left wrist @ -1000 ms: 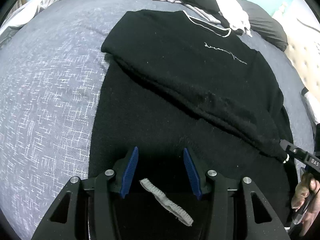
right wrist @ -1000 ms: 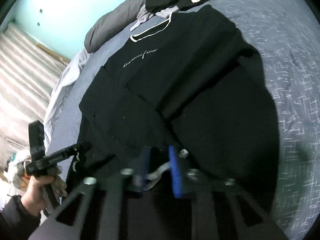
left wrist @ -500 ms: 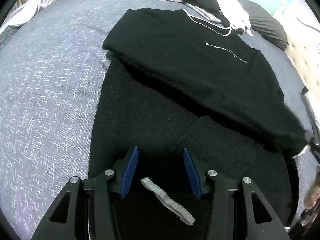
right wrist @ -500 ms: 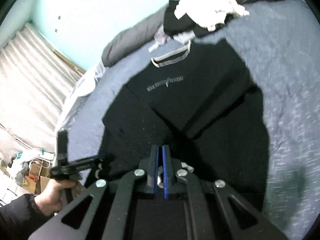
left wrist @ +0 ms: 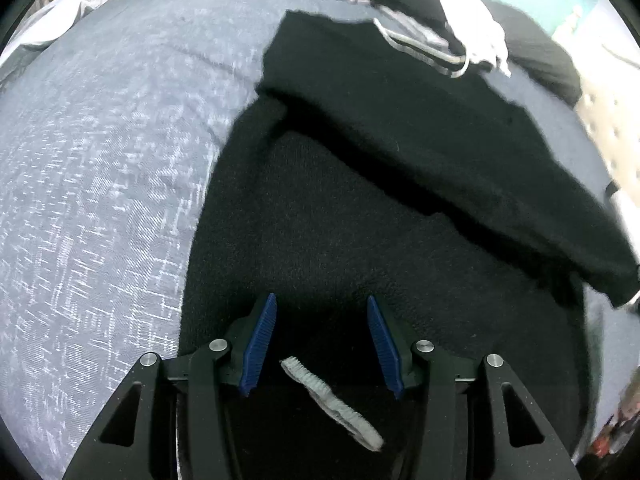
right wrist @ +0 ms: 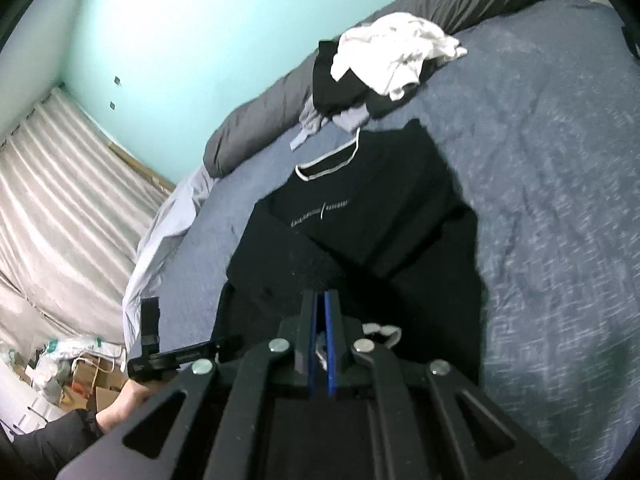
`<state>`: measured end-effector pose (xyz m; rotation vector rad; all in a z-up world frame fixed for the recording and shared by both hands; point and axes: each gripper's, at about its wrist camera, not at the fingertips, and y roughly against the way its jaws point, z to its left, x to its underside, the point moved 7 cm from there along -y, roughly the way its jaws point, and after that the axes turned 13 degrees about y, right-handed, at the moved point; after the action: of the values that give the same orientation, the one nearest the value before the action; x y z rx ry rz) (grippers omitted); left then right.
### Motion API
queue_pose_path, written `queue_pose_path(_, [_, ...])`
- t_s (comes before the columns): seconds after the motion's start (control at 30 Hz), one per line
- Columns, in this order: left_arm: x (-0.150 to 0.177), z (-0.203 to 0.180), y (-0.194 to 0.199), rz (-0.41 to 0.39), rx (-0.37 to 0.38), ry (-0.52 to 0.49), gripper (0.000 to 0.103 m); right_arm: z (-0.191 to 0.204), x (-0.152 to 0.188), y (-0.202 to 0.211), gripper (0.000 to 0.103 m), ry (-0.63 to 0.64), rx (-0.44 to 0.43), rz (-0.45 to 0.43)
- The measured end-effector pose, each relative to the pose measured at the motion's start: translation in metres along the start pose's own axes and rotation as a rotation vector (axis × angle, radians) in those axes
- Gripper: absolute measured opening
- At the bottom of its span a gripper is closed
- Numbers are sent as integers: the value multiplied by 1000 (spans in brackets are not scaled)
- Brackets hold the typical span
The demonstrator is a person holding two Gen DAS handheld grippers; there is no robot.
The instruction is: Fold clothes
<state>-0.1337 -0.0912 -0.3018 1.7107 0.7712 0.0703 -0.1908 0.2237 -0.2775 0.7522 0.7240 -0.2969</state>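
Note:
A black sweater (left wrist: 400, 140) with a white-trimmed collar lies spread on the blue-grey bed cover (left wrist: 100, 160). My left gripper (left wrist: 321, 298) is open just over the sweater's lower hem, and a grey ribbed cuff (left wrist: 332, 400) lies between its fingers near their base. In the right wrist view the sweater (right wrist: 380, 208) shows its chest print. My right gripper (right wrist: 322, 300) is shut on the sweater's sleeve end, whose white cuff (right wrist: 380, 330) pokes out beside the fingers. That sleeve hangs raised across the body. The left gripper (right wrist: 172, 360) shows at lower left, held by a hand.
A pile of white and black clothes (right wrist: 392, 60) sits at the head of the bed by a grey pillow (right wrist: 260, 128). A pale curtain (right wrist: 60, 220) and cardboard boxes (right wrist: 80, 380) stand beyond the bed's left edge. A padded headboard (left wrist: 600, 112) is at the right.
My right gripper went from slightly open around the cuff to shut on it and rose, lifting the sleeve. The left gripper stayed open and edged forward over the hem.

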Motion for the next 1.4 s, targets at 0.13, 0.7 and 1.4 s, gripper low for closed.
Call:
queue_pose_path(0.13, [-26,-4,21,-67,-9,-17,51,-9,6,-1,3,-29,-1,12])
queue_pose_path(0.7, [-111,-4,-28,-105,-216,-255,48,-47,6,5,3,-122,19,-34])
queue_pose_path(1.4, [-123,12,-30,-174,-206,-272,10,-42,18,-11,3,-88,11,39])
